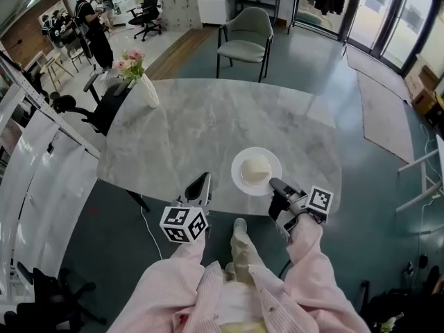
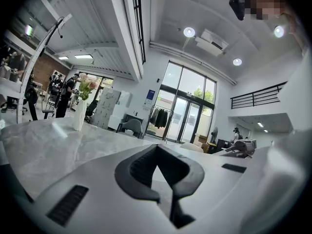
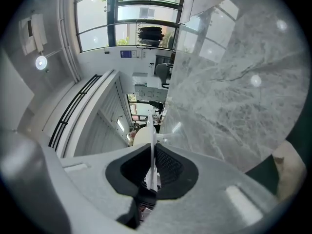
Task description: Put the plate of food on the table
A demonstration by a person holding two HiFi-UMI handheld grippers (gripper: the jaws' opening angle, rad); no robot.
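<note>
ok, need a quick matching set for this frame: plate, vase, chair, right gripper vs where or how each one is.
Things:
1 plate
2 vase
3 chair
4 right gripper

Place or state:
a on the floor beyond the table
b shut on the plate's rim
c at the table's far left edge
d by the table's near edge

Pairs: 1-d, 2-c, 3-a, 4-b

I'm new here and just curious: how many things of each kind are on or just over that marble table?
plate: 1
pale lump of food on it: 1
vase of flowers: 1
Total: 3
</note>
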